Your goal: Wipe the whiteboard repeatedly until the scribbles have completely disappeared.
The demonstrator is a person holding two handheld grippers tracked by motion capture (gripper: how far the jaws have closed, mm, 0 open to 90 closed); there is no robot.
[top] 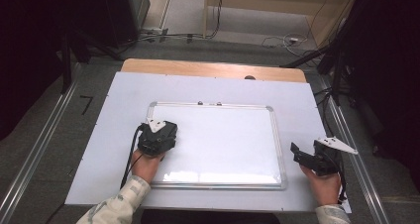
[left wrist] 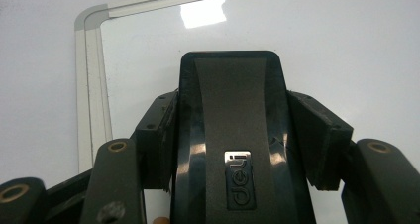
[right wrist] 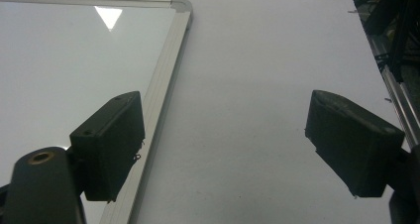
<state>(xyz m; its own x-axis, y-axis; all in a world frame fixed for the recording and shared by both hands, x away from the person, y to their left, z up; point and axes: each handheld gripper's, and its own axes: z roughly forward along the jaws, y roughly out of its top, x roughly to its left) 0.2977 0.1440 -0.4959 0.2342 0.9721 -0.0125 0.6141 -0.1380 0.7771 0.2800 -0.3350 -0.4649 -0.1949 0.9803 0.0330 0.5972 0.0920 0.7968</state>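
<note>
White sheet covers the bench (top: 208, 69), w/ a whiteboard (top: 223, 144) lying flat mid-bench. Left claw (left wrist: 233, 135) is clamped on a black eraser (left wrist: 233, 149) over the board's left part, near its corner. Right claw (right wrist: 237, 149) gapes wide, empty, just beside the board's right edge.

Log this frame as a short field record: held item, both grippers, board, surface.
held item: black whiteboard eraser, brand plate facing the camera
left gripper: shut on the eraser, over the left part of the whiteboard
right gripper: open, nothing between the jaws, beside the board's right frame edge
whiteboard: lies flat, silver frame, writing surface looks clean with light glare
surface: white sheet on a wooden table
contact eraser to board: cannot tell
</note>
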